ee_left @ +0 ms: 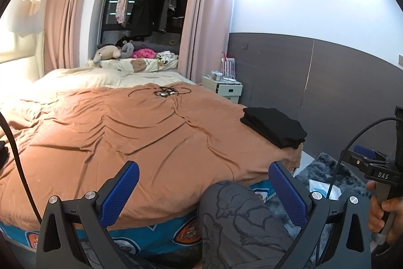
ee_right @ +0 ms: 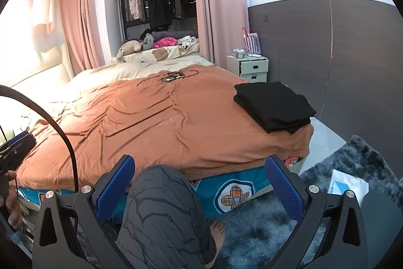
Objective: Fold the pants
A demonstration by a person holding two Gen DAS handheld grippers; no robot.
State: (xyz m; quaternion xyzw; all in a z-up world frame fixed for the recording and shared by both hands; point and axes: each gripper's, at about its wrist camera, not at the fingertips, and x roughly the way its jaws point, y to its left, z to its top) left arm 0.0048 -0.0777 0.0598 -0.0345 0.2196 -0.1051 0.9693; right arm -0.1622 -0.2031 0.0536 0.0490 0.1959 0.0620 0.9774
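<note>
Black pants (ee_left: 273,127) lie folded in a neat stack at the near right corner of the bed, on the orange-brown blanket (ee_left: 126,127); they also show in the right wrist view (ee_right: 274,106). My left gripper (ee_left: 204,185) is open and empty, held back from the foot of the bed, above the person's grey-trousered knee (ee_left: 239,213). My right gripper (ee_right: 200,180) is open and empty too, beside the bed's foot and well short of the pants. The right gripper's body shows at the right edge of the left wrist view (ee_left: 377,168).
A tangle of black cable (ee_left: 163,92) lies on the far part of the blanket. A white bedside cabinet (ee_right: 248,68) stands by the dark wall panel. A blue-grey shaggy rug (ee_right: 314,206) with a white-blue packet (ee_right: 348,184) covers the floor at right. Plush toys (ee_left: 113,52) sit behind the pillows.
</note>
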